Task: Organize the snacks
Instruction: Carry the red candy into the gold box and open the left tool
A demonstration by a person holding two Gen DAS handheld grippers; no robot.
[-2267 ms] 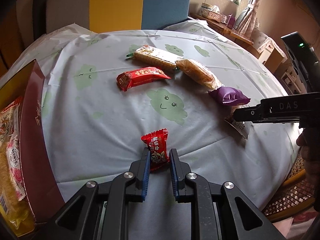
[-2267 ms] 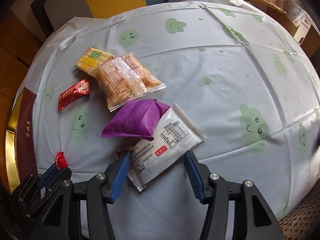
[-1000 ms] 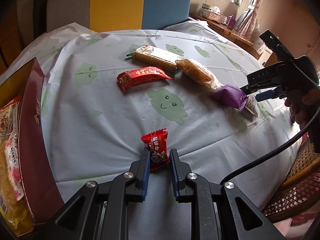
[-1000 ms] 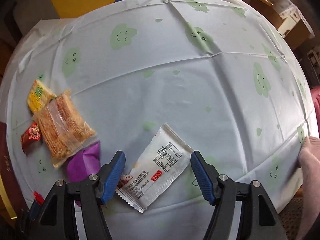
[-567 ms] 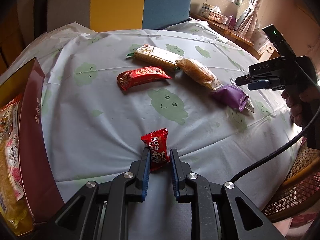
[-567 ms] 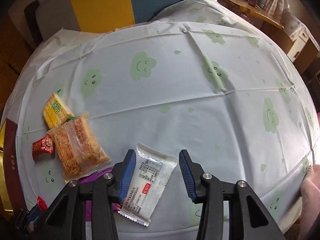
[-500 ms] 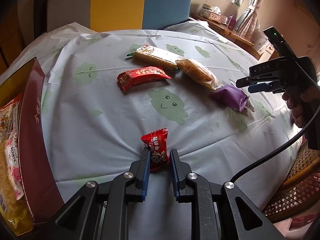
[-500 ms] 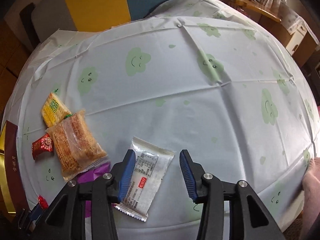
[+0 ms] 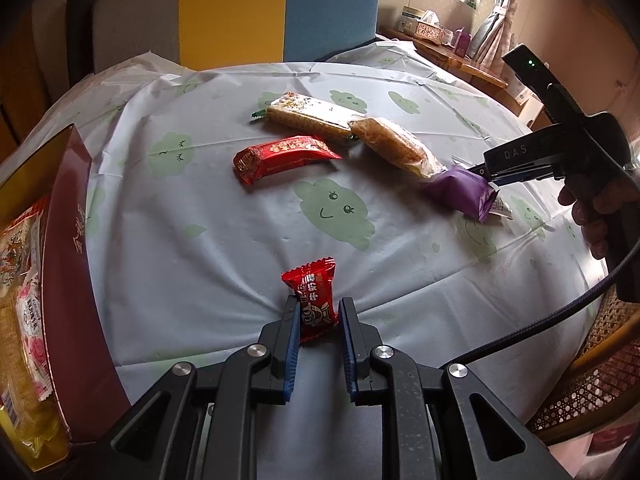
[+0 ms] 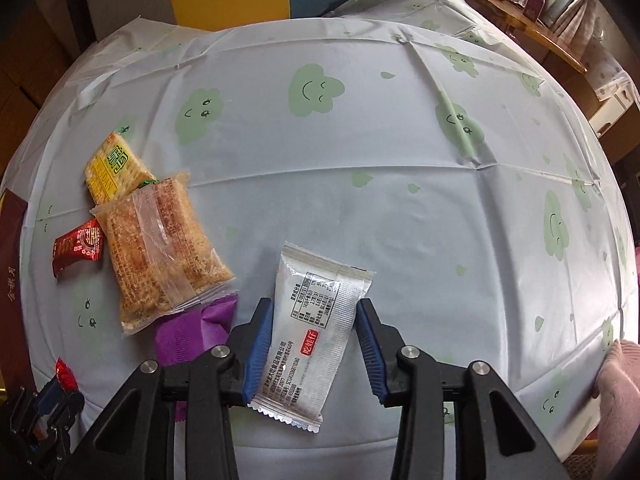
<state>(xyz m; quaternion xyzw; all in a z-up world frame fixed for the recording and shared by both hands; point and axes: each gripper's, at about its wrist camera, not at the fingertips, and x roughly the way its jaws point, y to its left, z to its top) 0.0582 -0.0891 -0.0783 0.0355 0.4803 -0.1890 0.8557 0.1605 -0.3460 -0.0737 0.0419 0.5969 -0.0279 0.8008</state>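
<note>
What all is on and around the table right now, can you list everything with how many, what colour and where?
small candy: 1, red, near table edge, between the left tool's fingers
silver packet: 1, silver-white with printed label, between the right tool's fingers
purple packet: 1, purple, touching the silver packet
crispy snack bag: 1, clear wrapper, brown contents, overlapping the purple packet
cracker pack: 1, yellow and green, beyond the crispy bag
long red bar: 1, red, mid-table
gift box: 1, maroon and gold, left edge, snacks inside
tablecloth: 1, pale blue with green clouds
chair: 1, grey, yellow, blue, behind the table
left tool: 1, black with blue pads
right tool: 1, black with blue pads
</note>
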